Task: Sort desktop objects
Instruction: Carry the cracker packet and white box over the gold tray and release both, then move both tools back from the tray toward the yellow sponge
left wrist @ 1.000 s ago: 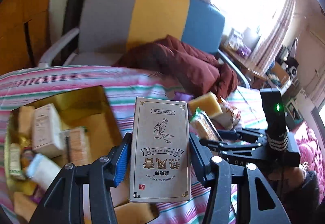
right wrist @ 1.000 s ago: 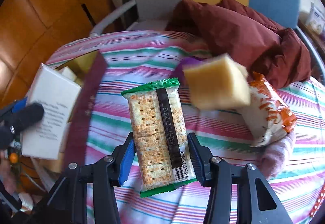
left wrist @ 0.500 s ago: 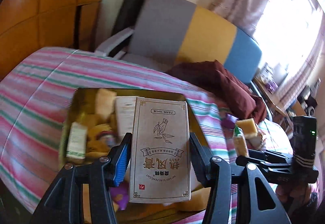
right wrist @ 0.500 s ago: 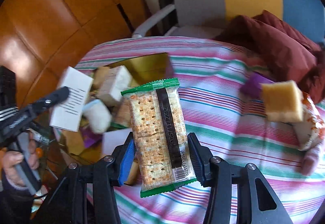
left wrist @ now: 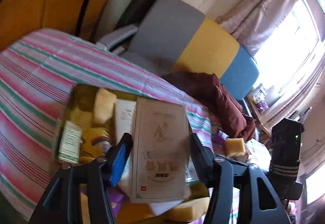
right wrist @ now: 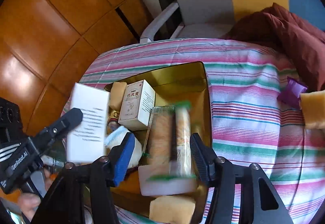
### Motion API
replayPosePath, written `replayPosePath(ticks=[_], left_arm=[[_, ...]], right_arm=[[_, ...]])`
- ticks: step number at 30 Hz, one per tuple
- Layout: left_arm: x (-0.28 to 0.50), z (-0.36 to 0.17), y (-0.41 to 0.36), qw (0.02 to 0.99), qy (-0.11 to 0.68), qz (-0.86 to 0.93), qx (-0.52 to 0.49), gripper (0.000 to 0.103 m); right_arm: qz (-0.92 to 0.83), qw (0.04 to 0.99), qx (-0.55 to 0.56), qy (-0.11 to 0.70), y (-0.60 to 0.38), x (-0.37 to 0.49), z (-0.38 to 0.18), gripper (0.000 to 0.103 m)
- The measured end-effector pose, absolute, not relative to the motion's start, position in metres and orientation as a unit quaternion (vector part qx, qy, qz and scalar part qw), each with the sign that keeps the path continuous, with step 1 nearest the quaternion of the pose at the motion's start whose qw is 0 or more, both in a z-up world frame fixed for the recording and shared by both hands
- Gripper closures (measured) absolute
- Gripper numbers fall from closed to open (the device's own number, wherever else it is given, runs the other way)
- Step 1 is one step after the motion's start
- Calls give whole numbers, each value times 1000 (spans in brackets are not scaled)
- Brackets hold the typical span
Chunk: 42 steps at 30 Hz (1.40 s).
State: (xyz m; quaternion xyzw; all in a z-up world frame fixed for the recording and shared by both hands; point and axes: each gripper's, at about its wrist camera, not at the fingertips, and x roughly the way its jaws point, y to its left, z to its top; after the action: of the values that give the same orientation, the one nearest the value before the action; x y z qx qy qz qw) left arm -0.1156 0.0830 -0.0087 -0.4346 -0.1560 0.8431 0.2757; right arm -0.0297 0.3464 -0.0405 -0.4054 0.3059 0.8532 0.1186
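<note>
Left gripper [left wrist: 160,155]: fingers opening, kraft box [left wrist: 160,149] loose between them above gold tin [right wrist: 182,73]. Right gripper [right wrist: 162,153]: fingers opening, cracker pack [right wrist: 170,138] loose between them. Risk: both dropping together, colliding, tipping over tin rim onto striped table [right wrist: 254,102].

My pink, green and white striped cloth [right wrist: 243,90]; gold tin [right wrist: 182,73]; maroon garment [left wrist: 219,98]; green-edged cracker pack [right wrist: 170,138].
</note>
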Motion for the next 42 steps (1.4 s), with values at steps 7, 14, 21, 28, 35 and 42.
replayPosePath(ticks=[7,14,21,28,35,42], left_arm=[[-109,-29,81,259,-159,833,-462,42],[-89,-23,80,243,-107,853,-450,42],[-61,-2,94,243,-31,878,-412,42],[-36,9,110,251,18,887,-388,42],[-19,14,123,254,56,892,-371,42],[-8,12,137,263,83,888,-369,42]], right_arm=[[854,127,-417,284,339,-20,-45,44],[853,133,-423,275,338,-2,-50,39],[854,143,-422,270,338,17,-50,34],[854,155,-421,262,341,37,-49,32],[852,167,-419,266,350,56,-51,29],[851,186,-412,268,363,72,-48,28]])
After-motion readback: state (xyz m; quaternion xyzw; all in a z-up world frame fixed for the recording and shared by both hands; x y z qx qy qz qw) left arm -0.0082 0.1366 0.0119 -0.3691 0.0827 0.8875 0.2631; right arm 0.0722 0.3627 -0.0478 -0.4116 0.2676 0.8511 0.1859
